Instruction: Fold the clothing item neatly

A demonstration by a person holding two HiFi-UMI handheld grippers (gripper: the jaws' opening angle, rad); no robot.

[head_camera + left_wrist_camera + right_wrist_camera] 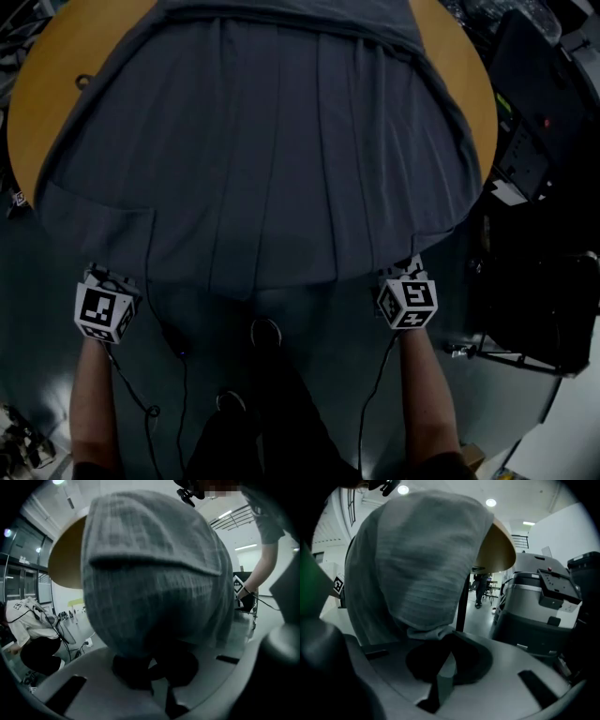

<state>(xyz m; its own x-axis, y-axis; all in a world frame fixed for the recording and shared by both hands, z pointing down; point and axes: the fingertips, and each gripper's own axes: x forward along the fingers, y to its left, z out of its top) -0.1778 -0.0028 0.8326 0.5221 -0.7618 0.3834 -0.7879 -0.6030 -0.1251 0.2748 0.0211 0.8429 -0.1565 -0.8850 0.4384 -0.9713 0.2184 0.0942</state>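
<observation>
Across the round tan wooden bench (37,103) lies one dark grey pleated cloth garment (272,159), spread flat, its near hem hanging over the edge toward me. No fold shows, so I judge all the folding is left to do. My left fingers (129,670) are clenched on one hem corner and my right fingers (471,660) on the other. It may be a skirt; the dim light leaves me unsure. One garment, one bench, two sets of fingers.
</observation>
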